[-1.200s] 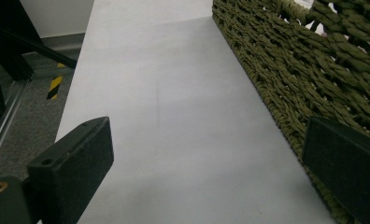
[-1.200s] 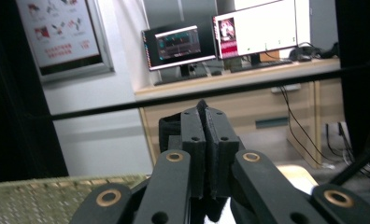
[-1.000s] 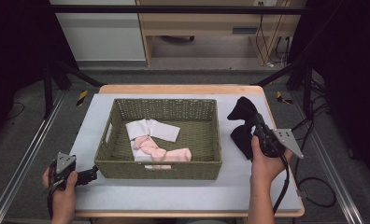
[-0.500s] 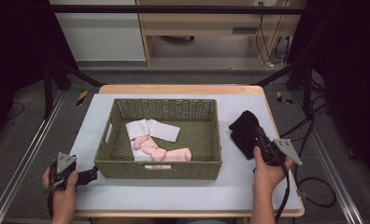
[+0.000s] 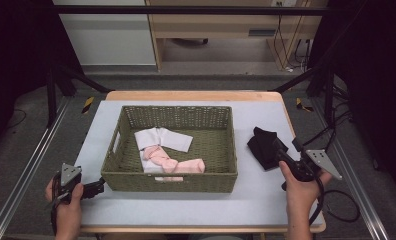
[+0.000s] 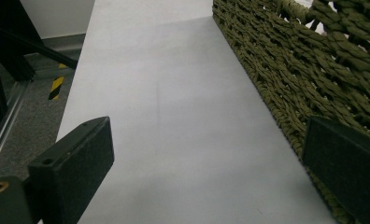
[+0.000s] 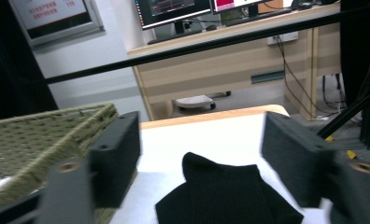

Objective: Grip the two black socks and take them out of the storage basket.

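High view: the right gripper (image 5: 280,154) sits at the near right of the table, and the black sock (image 5: 262,147) lies in a loose heap on the grey mat (image 5: 186,205) just right of the woven basket (image 5: 171,181). A second ago this sock hung clamped in that gripper above the mat; half a second ago it was being lowered. The jaws have just been opening, and the right gripper view shows them spread wide with the sock (image 7: 230,196) resting on the mat between them, neither pad pressing on it. The garment is therefore released (set down outside the basket, not in it).

Inside the basket remain a white cloth (image 5: 163,137) and pink socks (image 5: 172,163), untouched across all three frames.

The left gripper (image 5: 97,188) is at the near left corner of the basket, unchanged in position; the left gripper view shows its jaws wide apart with bare mat between them, holding nothing.

Judgement: one item has been taken out and deposited. The right gripper is free for the next pick, probably from the basket.
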`<state>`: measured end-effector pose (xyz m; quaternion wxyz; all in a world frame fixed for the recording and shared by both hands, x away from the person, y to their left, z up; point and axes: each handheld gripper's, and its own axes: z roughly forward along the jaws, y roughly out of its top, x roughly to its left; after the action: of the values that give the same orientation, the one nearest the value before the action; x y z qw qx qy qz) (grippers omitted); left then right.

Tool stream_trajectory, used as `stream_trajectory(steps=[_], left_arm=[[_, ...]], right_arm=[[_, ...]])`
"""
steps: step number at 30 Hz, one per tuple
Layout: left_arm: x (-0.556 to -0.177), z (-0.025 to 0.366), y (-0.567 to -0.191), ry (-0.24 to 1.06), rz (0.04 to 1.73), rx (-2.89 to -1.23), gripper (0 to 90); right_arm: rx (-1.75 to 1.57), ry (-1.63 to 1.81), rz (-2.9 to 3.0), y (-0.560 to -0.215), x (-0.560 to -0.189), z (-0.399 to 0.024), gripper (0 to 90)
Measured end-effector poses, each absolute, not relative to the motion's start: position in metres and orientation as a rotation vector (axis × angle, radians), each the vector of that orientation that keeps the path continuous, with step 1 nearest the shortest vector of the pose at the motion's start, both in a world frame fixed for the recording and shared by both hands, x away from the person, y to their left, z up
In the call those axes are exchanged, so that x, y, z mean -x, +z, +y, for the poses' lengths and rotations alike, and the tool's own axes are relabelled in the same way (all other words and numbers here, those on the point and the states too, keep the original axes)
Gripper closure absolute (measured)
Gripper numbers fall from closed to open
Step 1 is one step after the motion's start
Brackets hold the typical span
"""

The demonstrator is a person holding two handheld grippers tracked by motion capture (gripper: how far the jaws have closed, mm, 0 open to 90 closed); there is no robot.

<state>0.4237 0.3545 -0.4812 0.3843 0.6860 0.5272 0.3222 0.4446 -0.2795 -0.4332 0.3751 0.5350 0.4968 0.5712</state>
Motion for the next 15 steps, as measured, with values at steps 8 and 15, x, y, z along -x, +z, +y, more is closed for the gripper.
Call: stream_trajectory(steps=[8, 15], left_arm=[[-0.424, 0.355, -0.481, 0.818, 1.347, -1.74, 2.4], [-0.423, 0.356, -0.481, 0.818, 1.348, -1.732, 2.4]], right_arm=[[-1.345, 1.466, 1.336, -0.423, -0.416, -0.293, 5.7], [-1.354, 1.463, 1.349, -0.426, -0.401, -0.304, 0.5]])
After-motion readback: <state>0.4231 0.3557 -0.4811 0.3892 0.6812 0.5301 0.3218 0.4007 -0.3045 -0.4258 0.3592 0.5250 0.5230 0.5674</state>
